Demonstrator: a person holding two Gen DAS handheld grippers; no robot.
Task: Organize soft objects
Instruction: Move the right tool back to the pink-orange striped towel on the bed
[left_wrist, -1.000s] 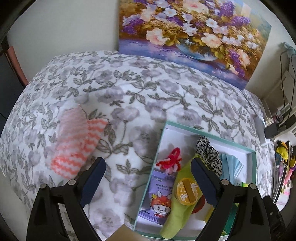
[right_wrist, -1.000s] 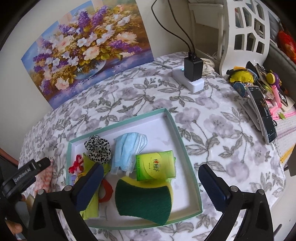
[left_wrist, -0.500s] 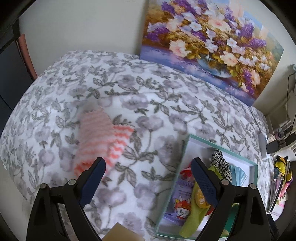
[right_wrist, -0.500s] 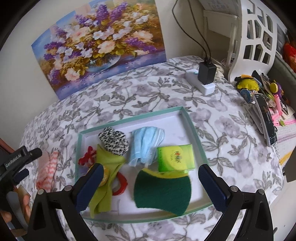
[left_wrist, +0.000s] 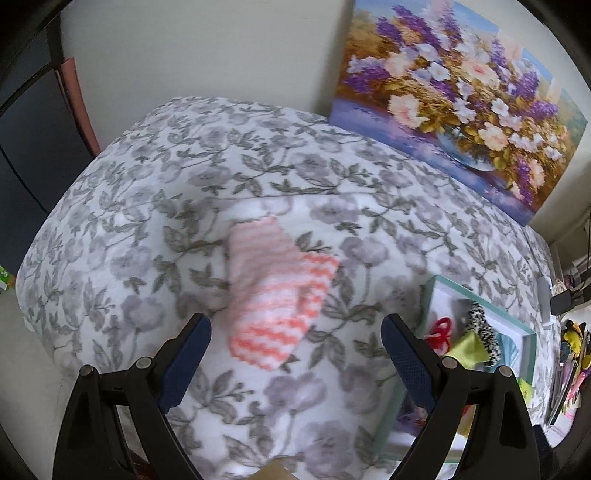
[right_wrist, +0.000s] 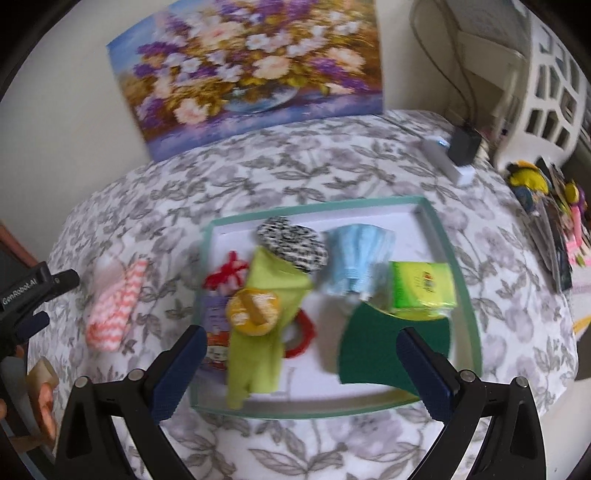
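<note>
Gaping left hand-held gripper (left_wrist: 295, 332) above striped sock (left_wrist: 275, 291)

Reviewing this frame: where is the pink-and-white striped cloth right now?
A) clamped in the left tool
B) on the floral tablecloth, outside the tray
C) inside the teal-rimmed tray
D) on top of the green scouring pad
B: the pink-and-white striped cloth lies on the floral tablecloth, apart from the teal-rimmed tray, with the open left tool just short of it.

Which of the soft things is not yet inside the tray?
The pink-and-white striped cloth: it lies on the flowered cover, left of the tray, ahead of the open left gripper. All the other soft things lie in the tray.
</note>
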